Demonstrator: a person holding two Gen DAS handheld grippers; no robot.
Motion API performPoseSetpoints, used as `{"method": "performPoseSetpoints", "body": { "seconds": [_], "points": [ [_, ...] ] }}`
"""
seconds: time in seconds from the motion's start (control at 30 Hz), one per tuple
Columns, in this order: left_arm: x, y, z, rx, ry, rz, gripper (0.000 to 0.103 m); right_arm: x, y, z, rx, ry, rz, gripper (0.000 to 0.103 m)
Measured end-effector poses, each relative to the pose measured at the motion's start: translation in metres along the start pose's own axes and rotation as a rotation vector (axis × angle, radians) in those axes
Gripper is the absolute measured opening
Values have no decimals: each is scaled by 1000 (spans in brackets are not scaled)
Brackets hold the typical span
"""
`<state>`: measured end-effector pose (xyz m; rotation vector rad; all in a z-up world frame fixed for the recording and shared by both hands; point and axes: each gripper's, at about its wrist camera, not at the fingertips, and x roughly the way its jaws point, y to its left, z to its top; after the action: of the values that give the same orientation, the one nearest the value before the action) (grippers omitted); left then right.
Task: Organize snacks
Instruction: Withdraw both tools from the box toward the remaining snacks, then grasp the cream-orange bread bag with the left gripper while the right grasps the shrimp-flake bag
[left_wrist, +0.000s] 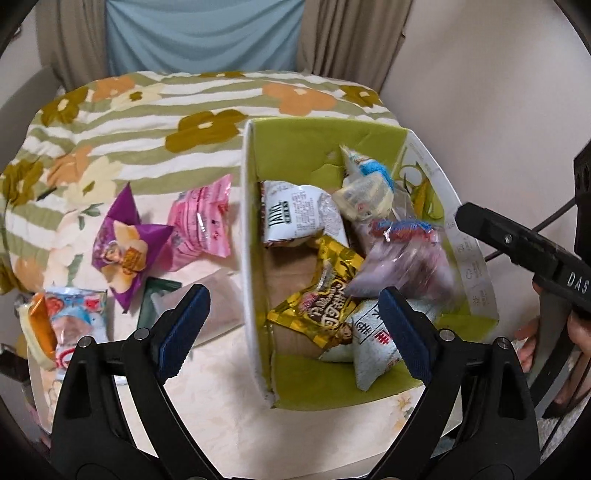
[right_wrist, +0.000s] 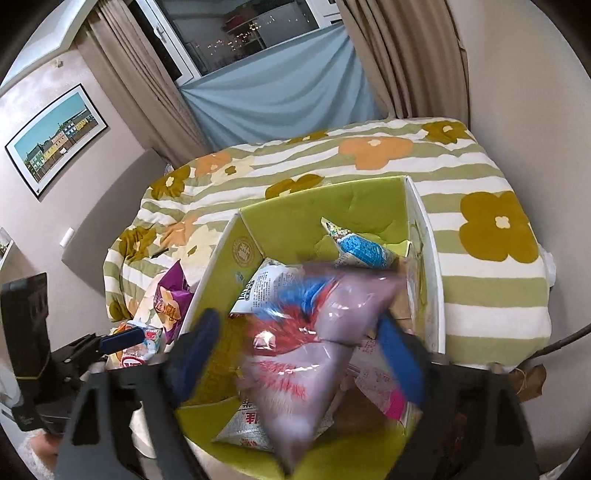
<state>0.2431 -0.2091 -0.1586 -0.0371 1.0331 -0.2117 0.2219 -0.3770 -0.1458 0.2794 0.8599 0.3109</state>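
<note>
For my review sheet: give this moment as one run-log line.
left hand-held gripper: open, empty | right hand-held gripper: open, lilac packet between jaws, blurred | box: holds several snacks | purple packet: outside

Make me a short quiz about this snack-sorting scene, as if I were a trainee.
1. True or false: the purple snack packet lies inside the green box.
2. Which packet lies in the box next to the left wall?
A. the gold packet
B. the pink packet
C. the orange-and-blue packet
3. Fill in: the left hand-held gripper has its jaws ____, with the box's left wall showing between them.

Key
1. False: it lies on the tablecloth, left of the box.
2. A
3. open
</note>
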Motion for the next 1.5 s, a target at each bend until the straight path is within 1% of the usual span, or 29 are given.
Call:
{"method": "performPoseSetpoints", "body": {
  "seconds": [0.3,0.43,0.53,0.6,0.73,0.83,0.97,1.07,1.27,1.37,1.5],
  "points": [
    [-10,7,-6,-21,-5,2,92,-7,12,-7,-80,-15,-36,91],
    [-23,14,-8,-33,-14,11,92,-13,19,-6,-92,-14,-37,91],
    [-37,27,-12,-52,-30,32,92,-17,32,-6,-109,4,-31,91],
    [-50,39,-17,-74,-46,42,92,-19,40,-6,-113,0,-20,91],
    [-76,74,-28,-122,-73,62,92,-22,69,-7,-135,-21,-9,91],
    [-97,105,-35,-138,-89,94,92,-24,90,-8,-129,-39,0,91],
    [-122,153,-46,-157,-117,142,92,-22,125,-11,-115,-56,11,91],
    [-131,191,-55,-185,-116,151,92,-14,154,-17,-117,-52,2,91],
    [-133,268,-73,-226,-69,160,92,17,210,-32,-93,-32,3,91],
    [-127,301,-82,-252,-49,162,92,38,235,-40,-72,-15,5,91],
    [-114,334,-93,-247,-9,165,92,68,264,-53,-51,14,6,91]
  ]
}}
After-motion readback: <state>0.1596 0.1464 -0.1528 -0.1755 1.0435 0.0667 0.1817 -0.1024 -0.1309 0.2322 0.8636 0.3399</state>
